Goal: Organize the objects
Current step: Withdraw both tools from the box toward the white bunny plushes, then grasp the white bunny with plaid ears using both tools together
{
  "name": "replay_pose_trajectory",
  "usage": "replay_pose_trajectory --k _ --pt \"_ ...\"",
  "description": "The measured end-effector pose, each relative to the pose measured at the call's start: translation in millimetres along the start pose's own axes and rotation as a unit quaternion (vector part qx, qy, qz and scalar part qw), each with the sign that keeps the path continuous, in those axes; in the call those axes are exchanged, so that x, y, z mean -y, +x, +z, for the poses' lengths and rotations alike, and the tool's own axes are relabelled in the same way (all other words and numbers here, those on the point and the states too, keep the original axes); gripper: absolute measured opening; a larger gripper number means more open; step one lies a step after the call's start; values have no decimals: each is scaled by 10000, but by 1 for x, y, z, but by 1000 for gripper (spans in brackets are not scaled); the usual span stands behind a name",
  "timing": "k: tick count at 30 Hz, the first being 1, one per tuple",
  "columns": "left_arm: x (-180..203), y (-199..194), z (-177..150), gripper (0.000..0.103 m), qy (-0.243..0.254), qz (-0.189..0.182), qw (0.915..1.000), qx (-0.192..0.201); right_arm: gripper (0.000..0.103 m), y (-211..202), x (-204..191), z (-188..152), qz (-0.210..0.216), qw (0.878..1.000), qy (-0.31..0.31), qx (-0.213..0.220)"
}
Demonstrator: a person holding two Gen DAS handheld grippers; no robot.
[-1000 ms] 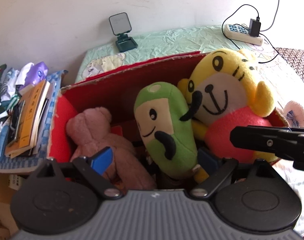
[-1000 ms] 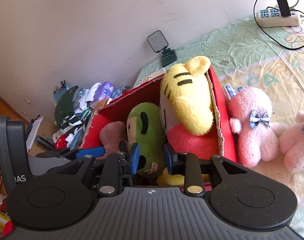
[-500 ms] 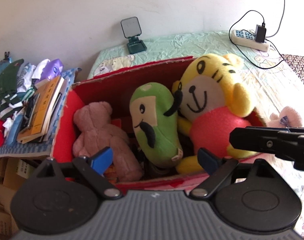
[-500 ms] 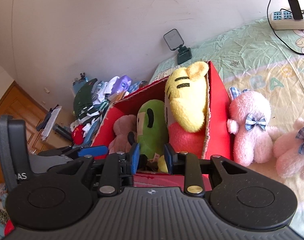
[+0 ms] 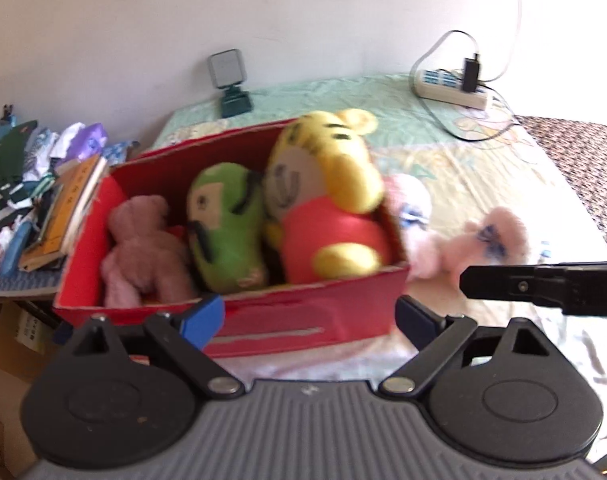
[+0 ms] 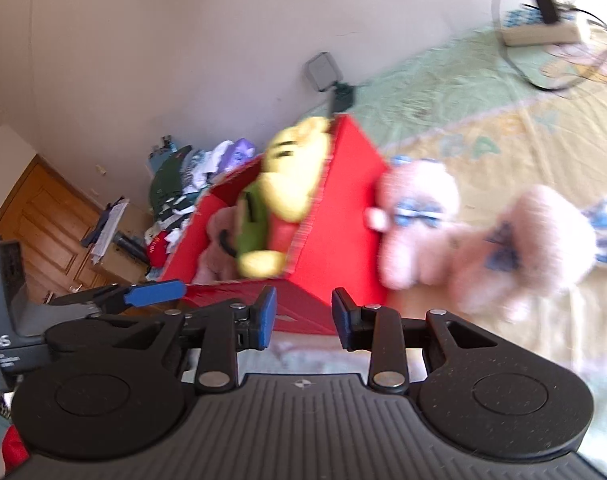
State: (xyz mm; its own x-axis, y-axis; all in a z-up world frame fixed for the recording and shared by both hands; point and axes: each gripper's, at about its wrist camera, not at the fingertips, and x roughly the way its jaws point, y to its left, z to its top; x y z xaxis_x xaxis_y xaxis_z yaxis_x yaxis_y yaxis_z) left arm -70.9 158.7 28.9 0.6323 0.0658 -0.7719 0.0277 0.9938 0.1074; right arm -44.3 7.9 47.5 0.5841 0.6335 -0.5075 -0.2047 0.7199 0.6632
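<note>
Three plush toys already sit in the red box [image 5: 303, 320]; two pink plush toys [image 6: 419, 220] wait on the bed [image 5: 483, 168]. Both tools, left [image 5: 309, 316] and right [image 6: 303, 320], are apart and empty.

Each black tool [image 5: 309, 318] [image 6: 303, 318] has blue pads [image 5: 203, 318], silver pivot screws and a ribbed grey base.

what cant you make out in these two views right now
- Pink plush toys: motion blur in both views smears faces and bows.
- Bottom of the red box: hidden under the brown bear, green plush and yellow tiger.
- Book titles in the stack, left wrist view: too small and blurred.
- Power strip, right wrist view: blurred; its cable runs off the top edge.
</note>
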Motion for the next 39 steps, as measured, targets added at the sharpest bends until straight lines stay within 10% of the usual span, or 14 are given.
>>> replay_pose_trajectory --k 21,34,39 --pt "123 64 -5 92 838 -1677 9821 -204 51 -15 129 -7 -1006 9792 1762 -3" --pt "120 75 -5 92 817 -1543 9837 -419 51 22 140 10 -713 9770 2007 91" --pt "119 78 -2 92 760 -1624 9828 -433 33 13 146 9 -528 9780 2015 138"
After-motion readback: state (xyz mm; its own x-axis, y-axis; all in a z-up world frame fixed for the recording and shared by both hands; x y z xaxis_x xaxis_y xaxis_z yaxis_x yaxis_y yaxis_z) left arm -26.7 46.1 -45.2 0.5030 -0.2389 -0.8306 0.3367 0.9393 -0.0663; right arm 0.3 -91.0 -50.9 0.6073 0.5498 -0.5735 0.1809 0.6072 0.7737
